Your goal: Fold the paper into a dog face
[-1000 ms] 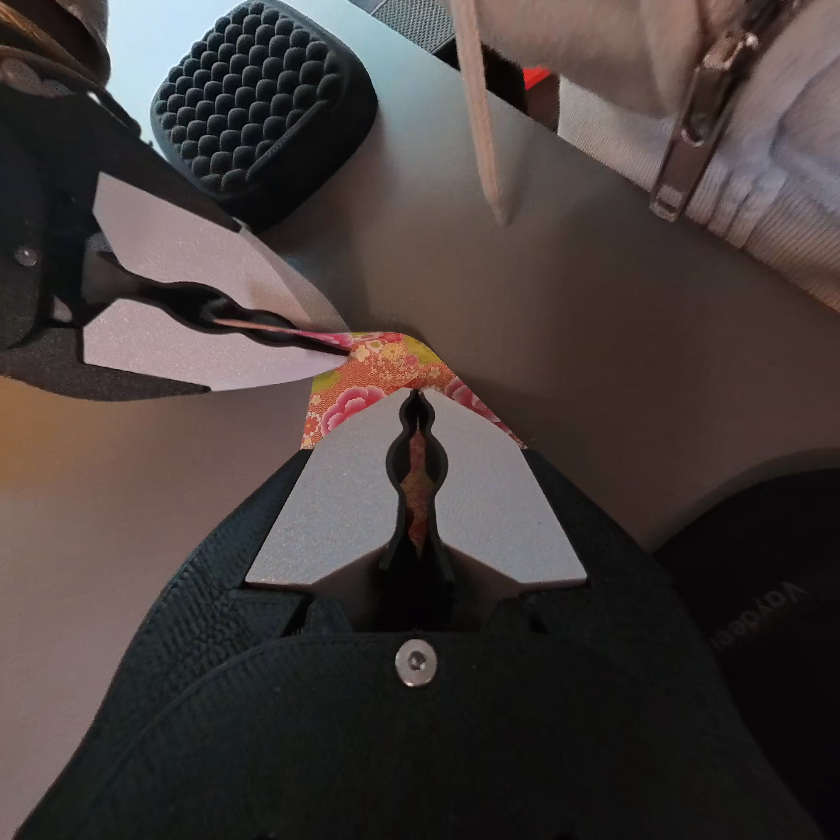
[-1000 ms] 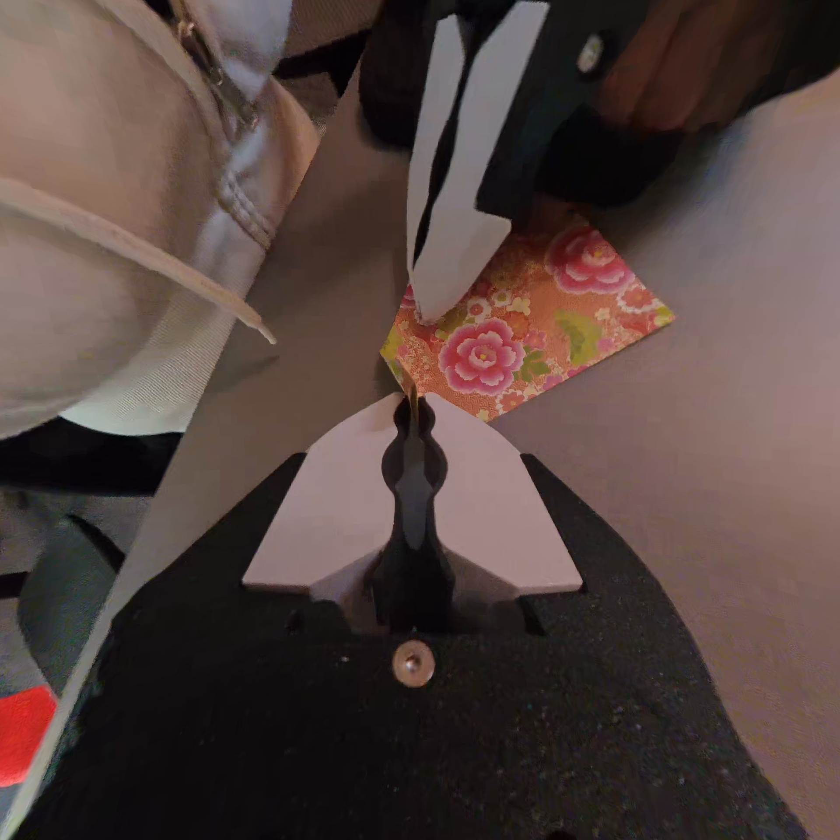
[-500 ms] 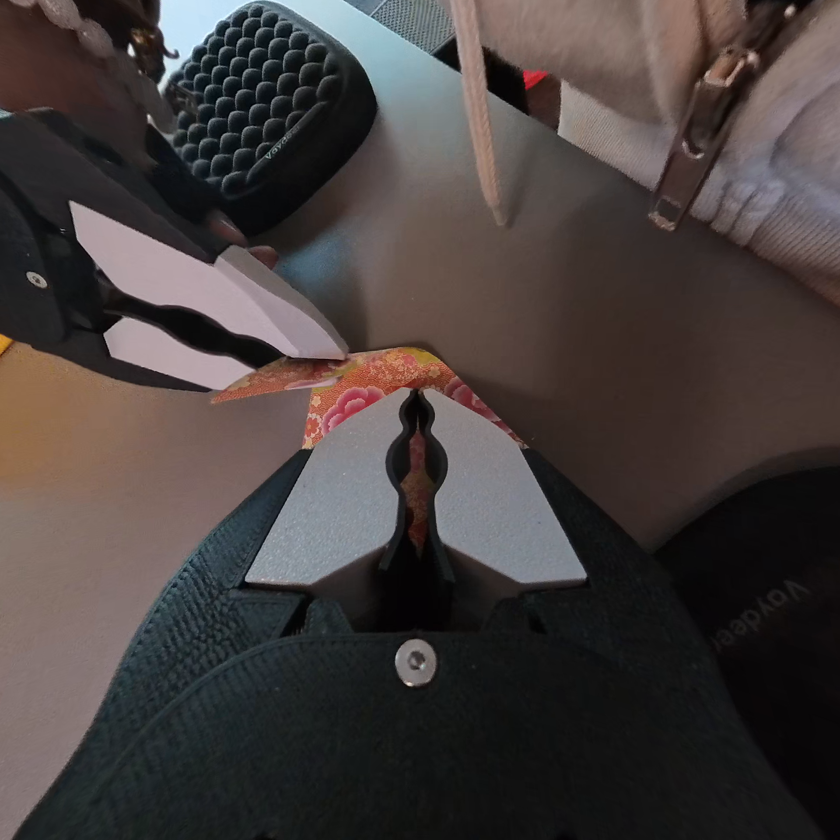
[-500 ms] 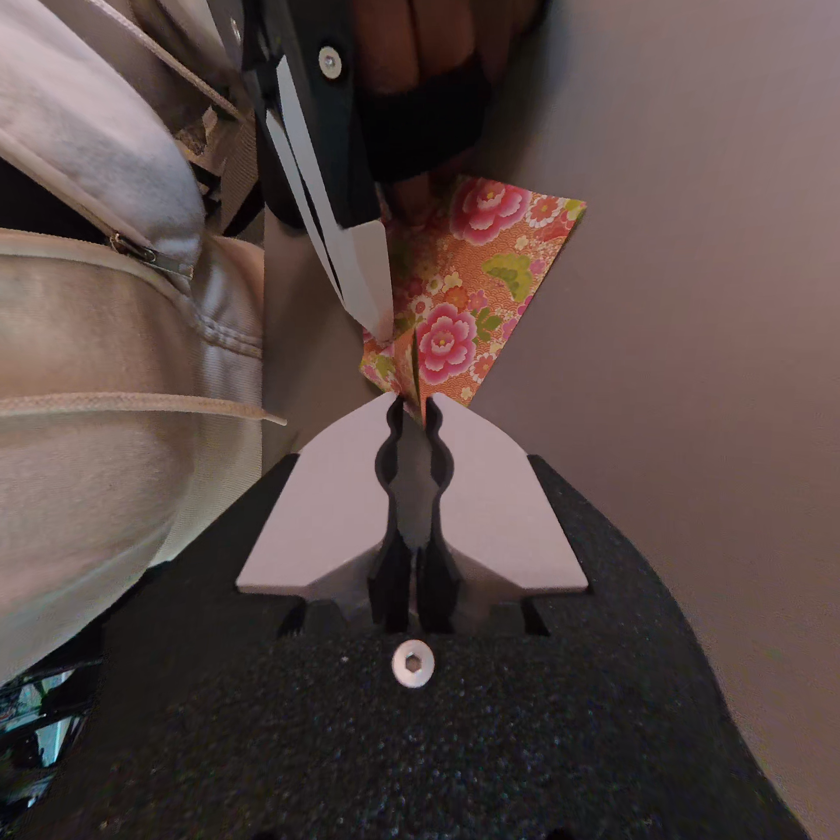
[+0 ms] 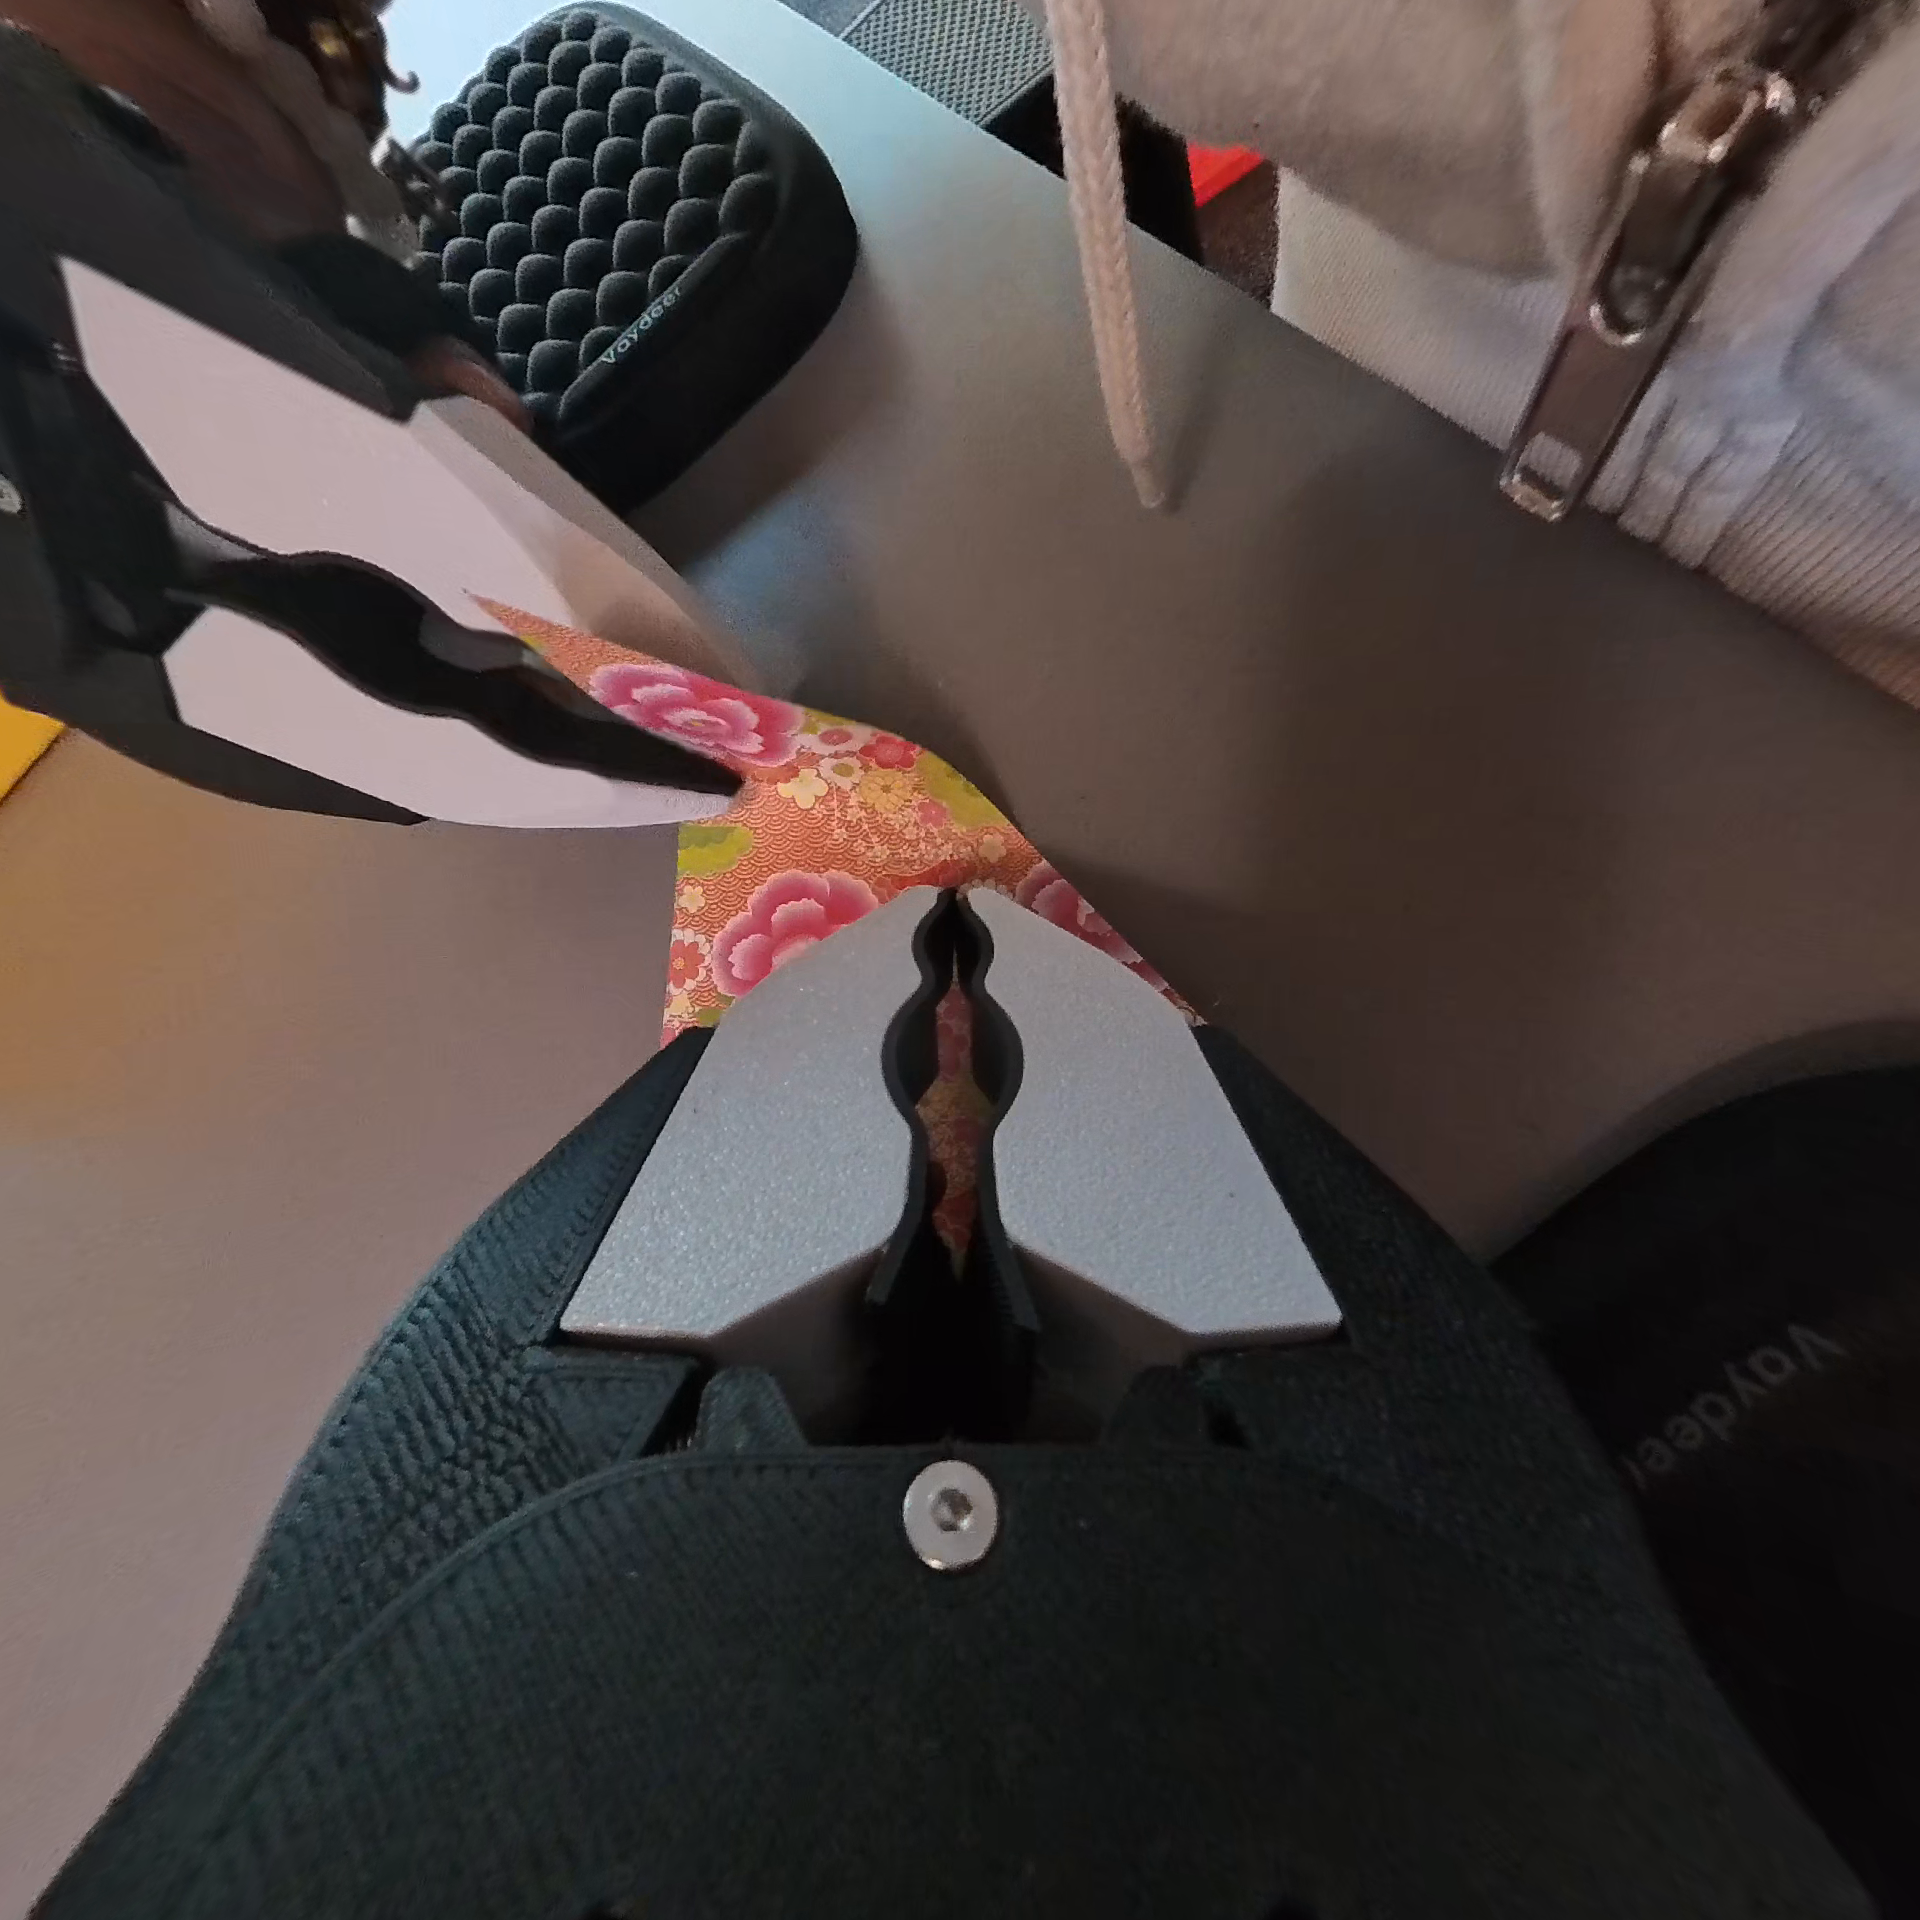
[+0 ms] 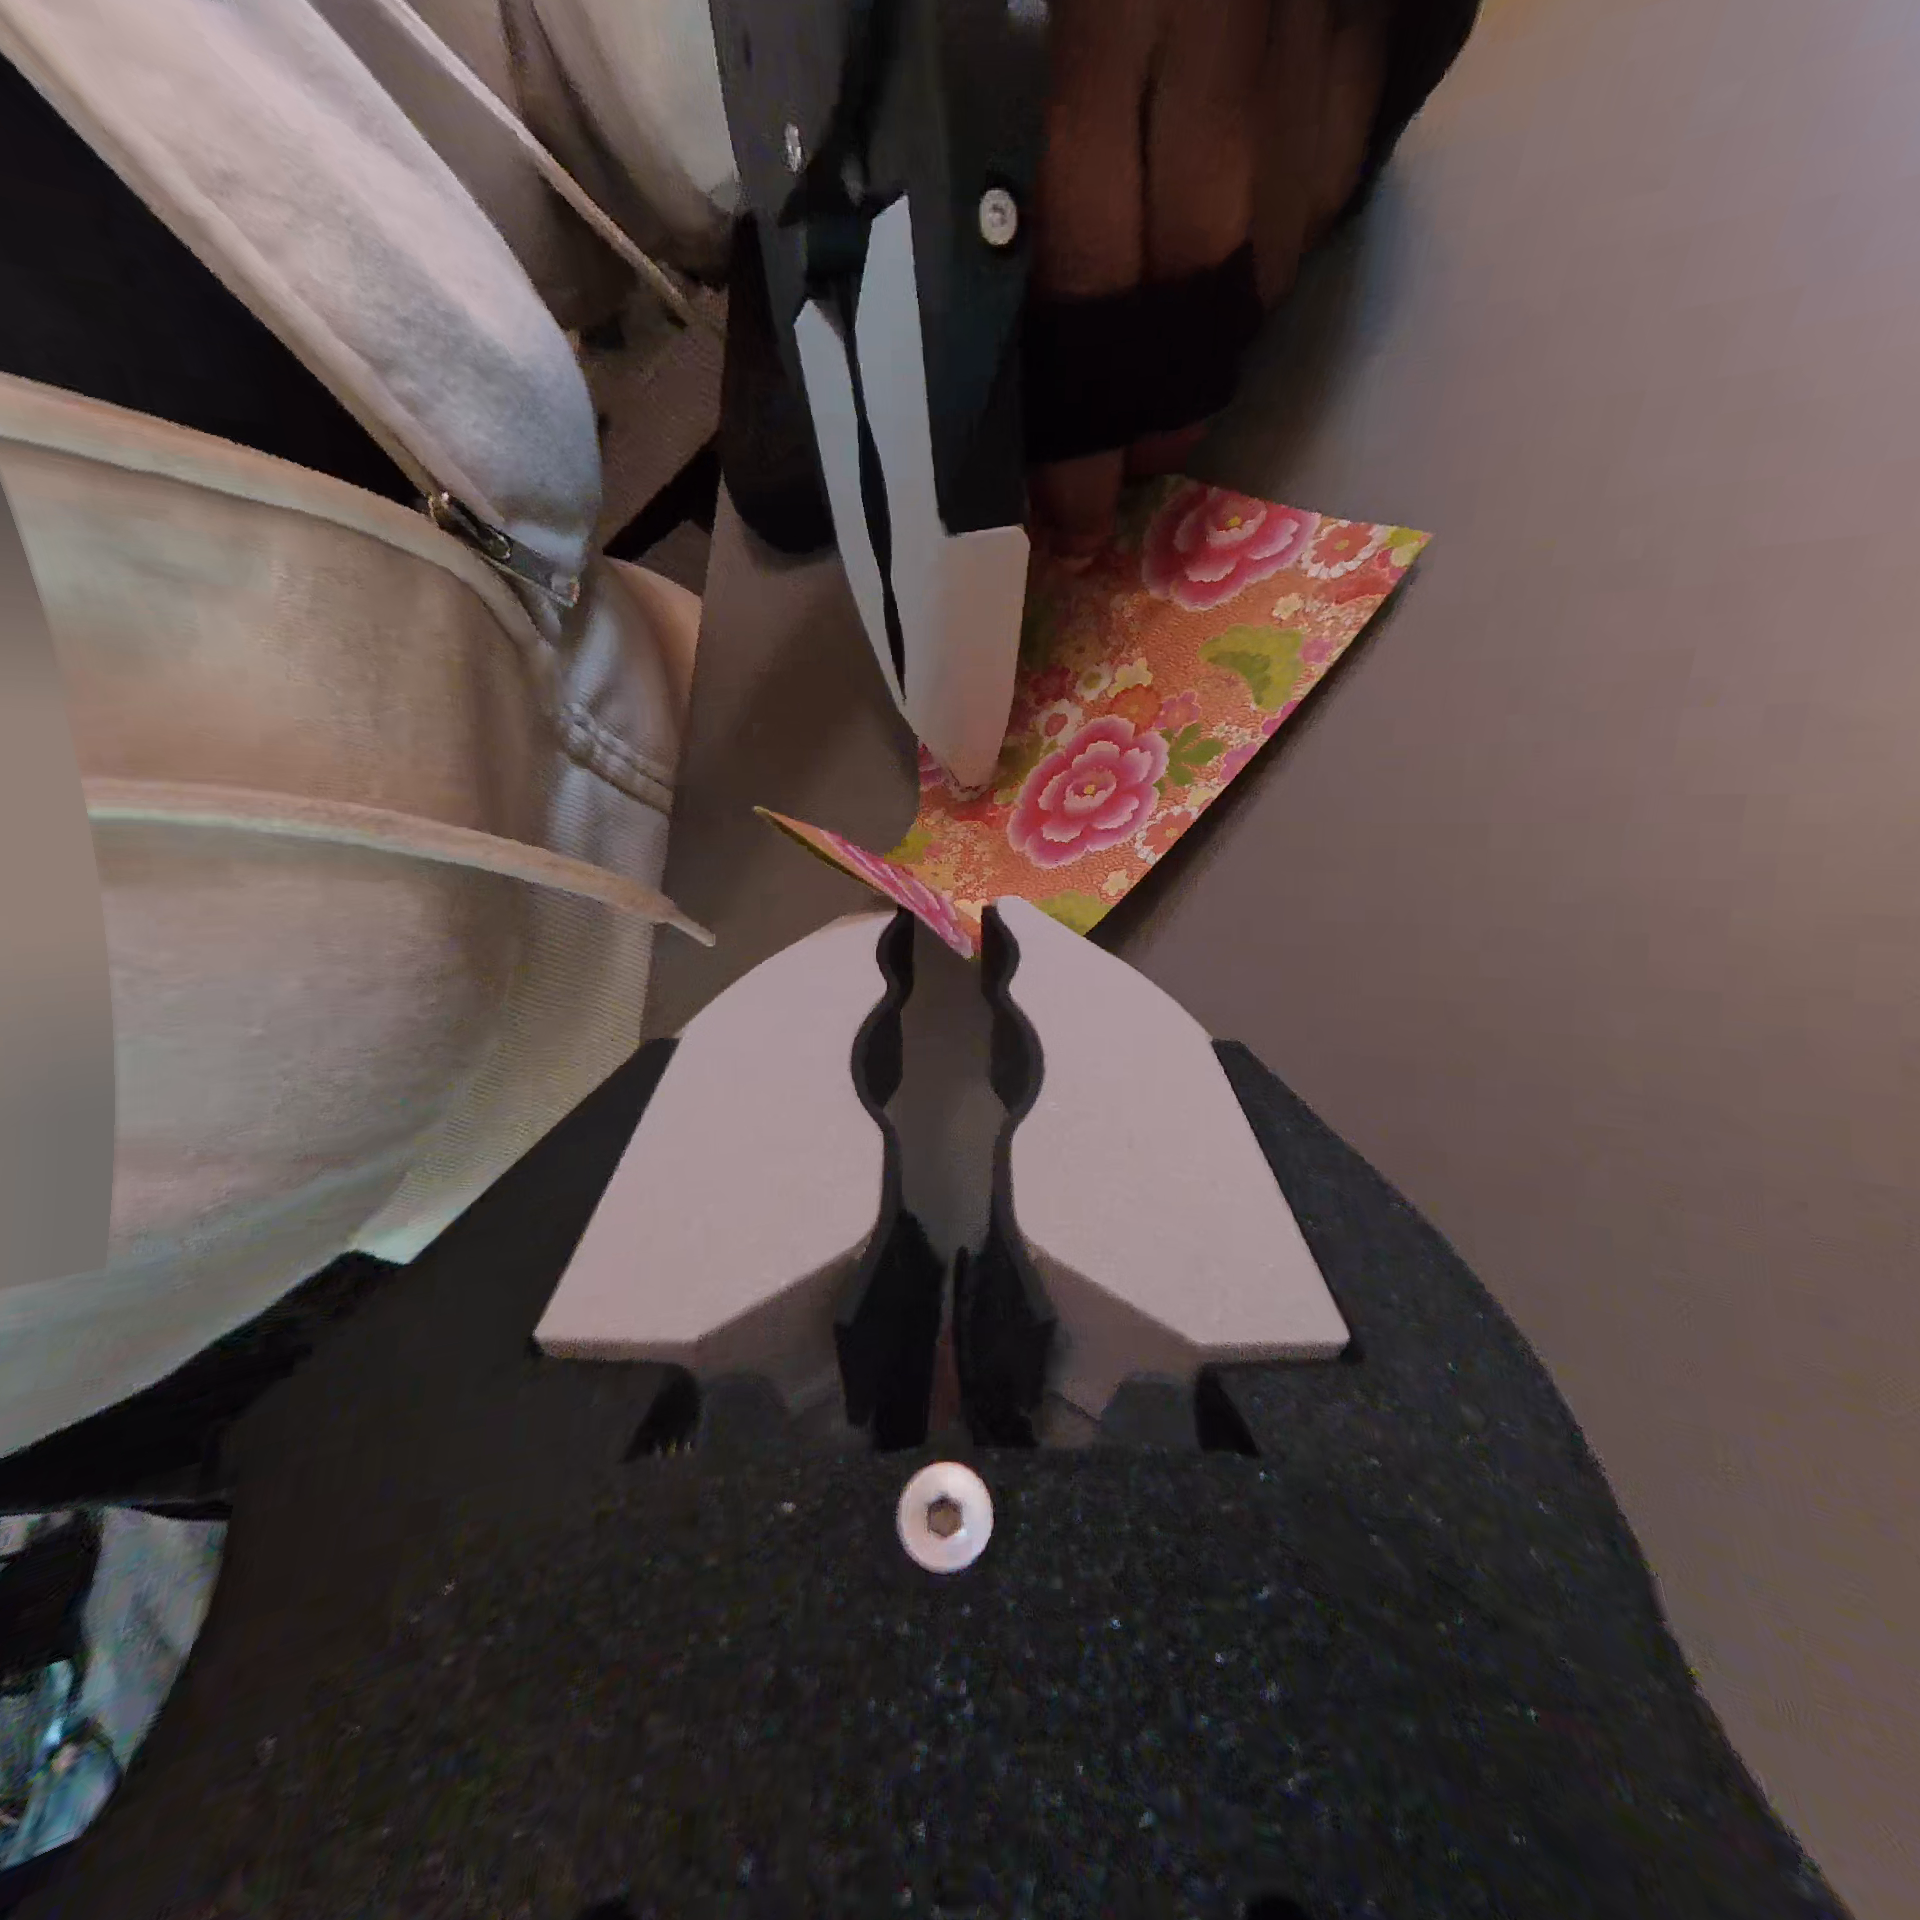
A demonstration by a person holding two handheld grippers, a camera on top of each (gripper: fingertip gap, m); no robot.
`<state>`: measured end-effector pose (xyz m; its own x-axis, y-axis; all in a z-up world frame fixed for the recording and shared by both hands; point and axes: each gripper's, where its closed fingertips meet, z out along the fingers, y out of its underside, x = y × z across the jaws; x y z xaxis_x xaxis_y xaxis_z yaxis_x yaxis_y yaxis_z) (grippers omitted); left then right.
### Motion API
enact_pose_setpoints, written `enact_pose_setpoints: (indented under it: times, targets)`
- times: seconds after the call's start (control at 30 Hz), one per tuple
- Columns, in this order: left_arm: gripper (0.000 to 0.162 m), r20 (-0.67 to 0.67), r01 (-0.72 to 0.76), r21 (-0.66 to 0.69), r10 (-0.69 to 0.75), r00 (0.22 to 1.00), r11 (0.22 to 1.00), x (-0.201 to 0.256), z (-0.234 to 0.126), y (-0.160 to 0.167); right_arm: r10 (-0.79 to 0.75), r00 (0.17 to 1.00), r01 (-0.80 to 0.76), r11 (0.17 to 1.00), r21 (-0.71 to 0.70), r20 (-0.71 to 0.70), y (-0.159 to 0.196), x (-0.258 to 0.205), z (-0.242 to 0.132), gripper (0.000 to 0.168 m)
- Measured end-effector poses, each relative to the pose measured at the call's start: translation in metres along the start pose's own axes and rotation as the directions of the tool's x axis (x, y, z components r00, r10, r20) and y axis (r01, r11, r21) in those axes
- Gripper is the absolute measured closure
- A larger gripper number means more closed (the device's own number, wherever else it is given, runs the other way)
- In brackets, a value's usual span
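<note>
The floral orange-pink paper lies on the grey table. One corner flap is raised off the sheet. My left gripper is shut, and its tips press down on the paper near the fold. Paper shows through the gap behind the tips. In the right wrist view the left gripper stands tip-down on the paper. My right gripper is open, with the raised flap's tip lying loose between its fingers. It also shows at the left of the left wrist view.
A black bumpy foam pad lies at the back left. Another black pad lies at the right. A person's light jacket with a zipper pull and drawstring hangs over the table's near edge. Across from one pair of fingers to the other is roughly 5 cm.
My right gripper was shut on the paper's corner and has opened. It has swung round, and the flap now stands raised between its fingers. My left gripper has stayed pressing the paper.
</note>
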<state>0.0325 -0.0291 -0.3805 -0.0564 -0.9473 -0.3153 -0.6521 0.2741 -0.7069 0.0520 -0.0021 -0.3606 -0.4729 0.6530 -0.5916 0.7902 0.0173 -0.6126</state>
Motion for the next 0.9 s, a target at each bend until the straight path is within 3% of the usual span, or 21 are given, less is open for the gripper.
enact_pose_setpoints:
  times: [0.1,0.17,0.37,0.43,0.53,0.67,0.8,0.9]
  targets:
    - [0.162,0.000,0.000,0.000,0.000,1.000,1.000,0.000,0.000,0.000,-0.024,1.000,0.024,1.000,0.001,-0.019,0.001,0.003,0.000,0.162]
    - [0.162,-0.001,0.001,0.000,-0.001,1.000,1.000,0.000,0.000,0.000,-0.020,1.000,0.020,1.000,0.013,0.023,-0.001,-0.002,-0.001,0.156]
    - [0.162,-0.005,0.005,0.000,-0.005,1.000,1.000,0.000,0.000,0.000,-0.187,0.982,0.187,0.982,-0.016,-0.013,0.000,-0.006,0.001,0.156]
    - [0.162,-0.007,0.005,0.001,-0.005,1.000,1.000,0.000,0.000,0.000,-0.312,0.949,0.312,0.950,-0.013,-0.038,-0.002,-0.009,0.000,0.154]
    - [0.162,-0.007,0.005,0.001,-0.005,1.000,1.000,0.000,0.000,0.000,-0.462,0.885,0.453,0.884,-0.118,-0.066,0.008,-0.006,0.004,0.154]
    - [0.162,-0.008,0.006,0.001,-0.006,1.000,1.000,0.000,0.000,0.000,-0.554,0.832,0.553,0.832,-0.045,-0.034,-0.001,-0.019,0.005,0.154]
    - [0.162,-0.009,0.007,0.001,-0.007,1.000,1.000,0.000,0.000,0.000,-0.683,0.729,0.671,0.727,-0.147,-0.053,0.007,-0.012,0.008,0.153]
    - [0.162,-0.012,0.009,0.001,-0.009,1.000,1.000,0.001,0.000,0.000,-0.714,0.700,0.701,0.693,-0.169,-0.027,0.011,-0.012,0.011,0.153]
